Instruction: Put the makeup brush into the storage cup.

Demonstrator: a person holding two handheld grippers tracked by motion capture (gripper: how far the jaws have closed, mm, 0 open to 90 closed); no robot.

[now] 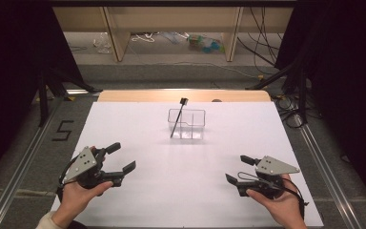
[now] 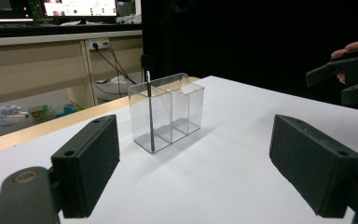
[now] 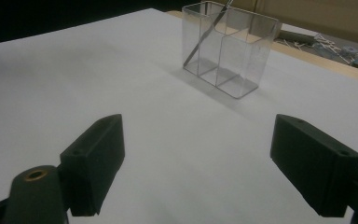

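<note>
Clear plastic made up the two-compartment holder, which stood upright on the far middle of the white desk. One slim black brush leaned inside it, foot in the left compartment as the high view gave it, dark head poking above the rim; from the left gripper view the same brush stood nearly straight in the nearer cell of the holder, the other cell bare. Judging by that, the stowing looked done, or else nothing had been begun: no loose item lay on the desk for either hand to fetch. Well back from the holder, near the person's edge, the left tool rested with its jaws spread wide and gripping nothing, and the right tool matched it on the other side, jaws wide and bare. In the right gripper view the holder sat well apart from the jaws, across bare white surface
</note>
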